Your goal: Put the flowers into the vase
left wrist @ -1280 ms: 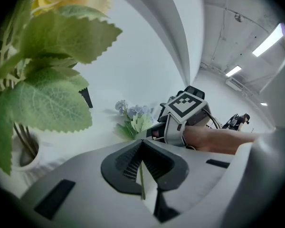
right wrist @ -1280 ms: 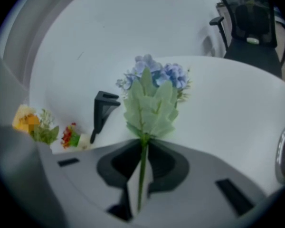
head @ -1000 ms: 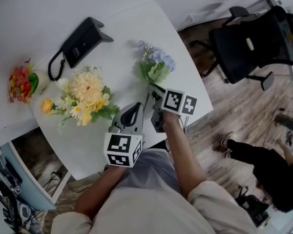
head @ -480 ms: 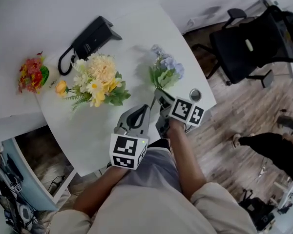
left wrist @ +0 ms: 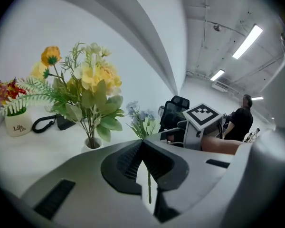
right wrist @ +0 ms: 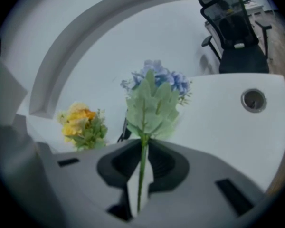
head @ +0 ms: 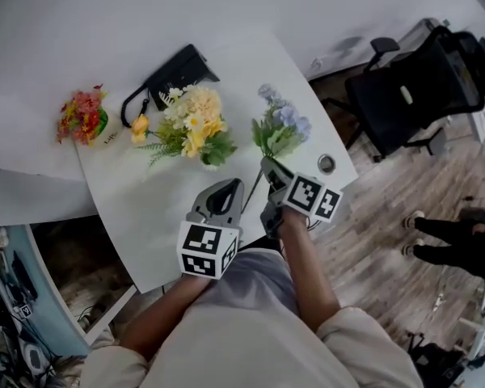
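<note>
Right gripper (right wrist: 143, 148) pinches blue flowers (right wrist: 156, 87) by upper stem, heads up, clear of table (head: 145, 208). Left gripper (left wrist: 142, 144) pressed together, seemingly nipping stem's lower end to steady it. Vase (left wrist: 91, 144), already holding yellow bouquet (head: 192, 124), stands well apart ahead; narrow mouth likely needs guided stem tip.

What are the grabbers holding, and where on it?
The right gripper pinches the blue artificial flower sprig by its thin green stem, just below the leaves. The left gripper looks shut on that stem's lower end.
</note>
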`<state>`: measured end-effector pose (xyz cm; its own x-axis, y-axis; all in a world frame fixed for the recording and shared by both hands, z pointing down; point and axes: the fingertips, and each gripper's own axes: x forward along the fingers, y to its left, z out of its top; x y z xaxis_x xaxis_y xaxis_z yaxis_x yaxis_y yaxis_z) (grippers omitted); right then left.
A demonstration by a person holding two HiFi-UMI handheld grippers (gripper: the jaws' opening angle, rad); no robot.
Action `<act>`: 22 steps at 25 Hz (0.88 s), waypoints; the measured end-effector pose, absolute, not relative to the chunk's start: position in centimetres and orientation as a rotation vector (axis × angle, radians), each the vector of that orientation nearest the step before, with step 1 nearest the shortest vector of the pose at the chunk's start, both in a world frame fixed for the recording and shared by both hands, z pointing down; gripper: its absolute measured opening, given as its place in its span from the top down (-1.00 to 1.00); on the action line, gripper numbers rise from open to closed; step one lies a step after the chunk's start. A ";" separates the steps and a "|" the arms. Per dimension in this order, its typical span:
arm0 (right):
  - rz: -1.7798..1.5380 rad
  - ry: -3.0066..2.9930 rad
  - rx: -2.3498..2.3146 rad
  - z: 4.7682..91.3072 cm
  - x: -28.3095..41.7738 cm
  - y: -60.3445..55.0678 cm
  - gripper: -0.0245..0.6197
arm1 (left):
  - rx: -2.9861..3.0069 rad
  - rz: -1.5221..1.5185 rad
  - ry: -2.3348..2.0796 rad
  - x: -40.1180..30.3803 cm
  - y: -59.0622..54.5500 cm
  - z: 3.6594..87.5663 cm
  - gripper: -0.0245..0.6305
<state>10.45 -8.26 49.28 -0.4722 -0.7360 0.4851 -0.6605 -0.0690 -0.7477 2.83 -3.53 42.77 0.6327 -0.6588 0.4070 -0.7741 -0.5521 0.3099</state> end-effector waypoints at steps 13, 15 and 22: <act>-1.478 2.143 -1.568 45.0 8.8 -4.6 0.74 | 2.395 0.241 -1.195 -1.0 -1.2 40.1 0.85; -1.457 2.159 -1.560 44.2 8.6 -4.5 0.74 | 2.383 0.219 -1.207 -1.5 -1.2 39.8 0.85; -1.320 2.276 -1.521 39.5 8.6 -5.1 0.74 | 2.338 0.165 -1.263 -2.0 -1.3 39.1 0.85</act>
<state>8.65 -5.07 39.49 -0.4948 -0.7922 0.3572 -0.7033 0.1237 -0.7000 -2.03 -1.33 39.12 0.5680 -0.7576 0.3216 -0.8148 -0.4625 0.3497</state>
